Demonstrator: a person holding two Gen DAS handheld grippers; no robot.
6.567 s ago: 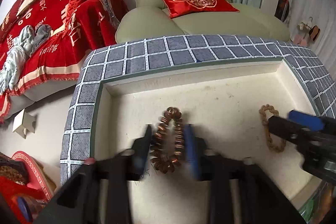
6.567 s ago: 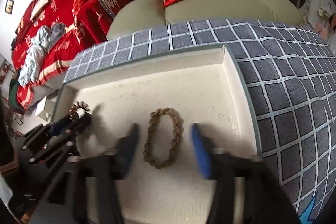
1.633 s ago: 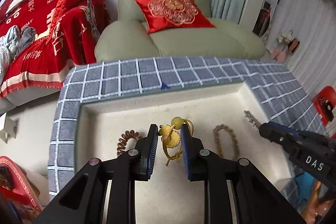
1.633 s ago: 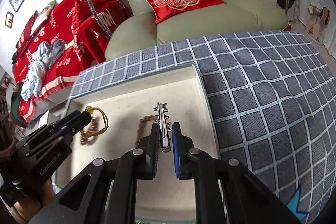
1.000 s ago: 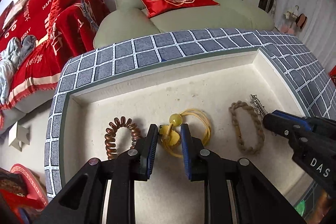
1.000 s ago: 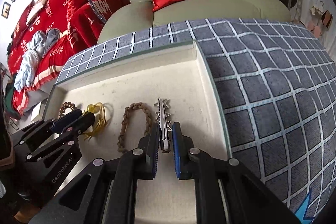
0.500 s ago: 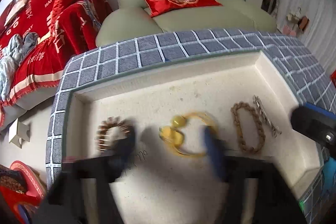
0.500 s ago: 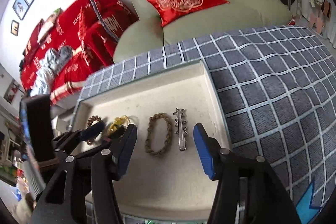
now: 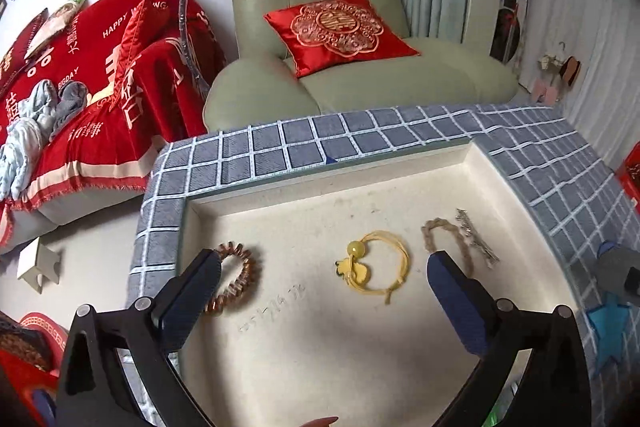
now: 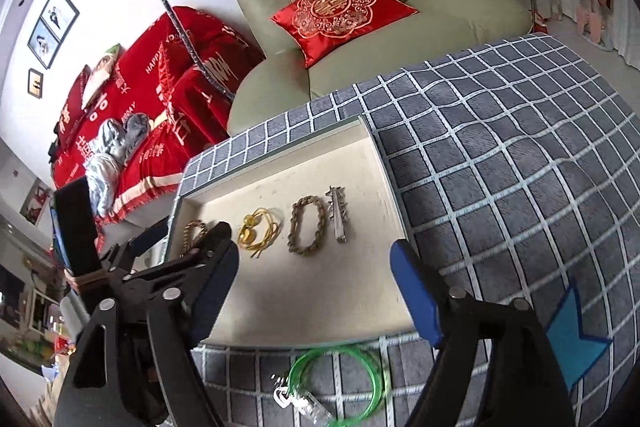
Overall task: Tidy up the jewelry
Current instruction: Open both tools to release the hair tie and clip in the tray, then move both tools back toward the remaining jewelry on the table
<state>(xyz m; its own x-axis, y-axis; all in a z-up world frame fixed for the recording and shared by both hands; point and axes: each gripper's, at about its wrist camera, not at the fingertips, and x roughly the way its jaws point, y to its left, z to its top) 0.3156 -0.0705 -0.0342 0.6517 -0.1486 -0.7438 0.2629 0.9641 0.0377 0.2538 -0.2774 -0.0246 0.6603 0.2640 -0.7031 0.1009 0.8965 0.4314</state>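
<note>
Releasing both pieces: left gripper (image 9: 320,291) fingers are opening, now spread wide, nothing between the pads. The yellow cord bracelet (image 9: 374,263) lies flat on the tray (image 9: 400,347) floor just ahead of the gap, clear of both fingers. The copper bead bracelet (image 9: 236,277) sits just beside the left finger (image 9: 192,299), partly hidden behind its tip.

Right gripper (image 10: 312,279) fingers are also opening, wide and empty. The silver hair clip (image 10: 339,214) lies ahead of them, toward the right finger's side, with the braided brown bracelet (image 10: 306,229) just beside it toward the left finger's side. All four pieces form one row across the tray, apart from each other except the clip and braid, which sit very close.

Step, as I read it: the placing is done for these two, and the hands are backing off.

Still outside the tray: a green bangle (image 10: 340,379) and a small clear piece, too blurred to identify, on the checked tabletop (image 10: 500,167), below the right fingers, nearer than the tray's near rim.

Next move likely calls for the right fingers to drop back and down to the bangle, straddle one side of the thin ring and close gently. It is thin and may slip. Free tray floor lies nearer than the row.
</note>
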